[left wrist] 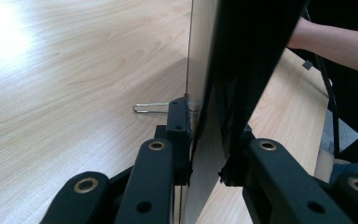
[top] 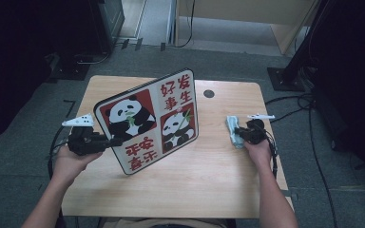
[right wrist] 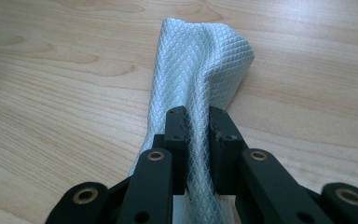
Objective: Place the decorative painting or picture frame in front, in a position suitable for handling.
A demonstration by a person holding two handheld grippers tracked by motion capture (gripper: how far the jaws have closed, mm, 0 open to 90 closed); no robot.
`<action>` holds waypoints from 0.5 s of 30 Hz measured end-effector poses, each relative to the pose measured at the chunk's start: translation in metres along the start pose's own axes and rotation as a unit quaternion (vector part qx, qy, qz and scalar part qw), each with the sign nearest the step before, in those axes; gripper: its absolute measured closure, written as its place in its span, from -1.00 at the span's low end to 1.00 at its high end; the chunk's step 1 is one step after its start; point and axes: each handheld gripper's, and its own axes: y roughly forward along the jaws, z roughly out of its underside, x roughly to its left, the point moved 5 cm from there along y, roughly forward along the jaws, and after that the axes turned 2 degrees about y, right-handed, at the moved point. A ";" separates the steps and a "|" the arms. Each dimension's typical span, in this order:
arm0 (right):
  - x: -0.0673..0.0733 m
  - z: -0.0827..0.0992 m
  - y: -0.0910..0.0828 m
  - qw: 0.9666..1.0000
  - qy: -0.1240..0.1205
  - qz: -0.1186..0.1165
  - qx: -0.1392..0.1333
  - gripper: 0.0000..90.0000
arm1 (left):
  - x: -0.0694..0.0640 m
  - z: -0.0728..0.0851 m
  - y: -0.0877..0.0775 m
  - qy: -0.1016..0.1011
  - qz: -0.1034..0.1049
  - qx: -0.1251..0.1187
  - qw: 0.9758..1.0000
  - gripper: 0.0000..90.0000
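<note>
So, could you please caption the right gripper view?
Right gripper pinching a pale quilted cloth on the wooden table.

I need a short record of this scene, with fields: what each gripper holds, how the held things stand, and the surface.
left gripper: shut on the edge of the flat rectangular panda picture board with red Chinese characters
board: tilted up on its lower edge, pictured face toward the person
right gripper: shut on the pale blue-green quilted cloth
cloth: bunched, partly resting on the table
surface: light wooden table
</note>
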 end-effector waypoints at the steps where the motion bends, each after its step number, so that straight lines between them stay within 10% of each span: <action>1: 0.000 0.000 -0.001 1.000 0.002 -0.002 0.005 0.80 | 0.000 0.000 0.000 0.002 0.000 0.001 1.000 0.73; 15: 0.015 -0.012 -0.020 1.000 -0.028 -0.011 -0.001 0.81 | -0.005 0.000 0.002 0.013 0.015 0.001 1.000 0.75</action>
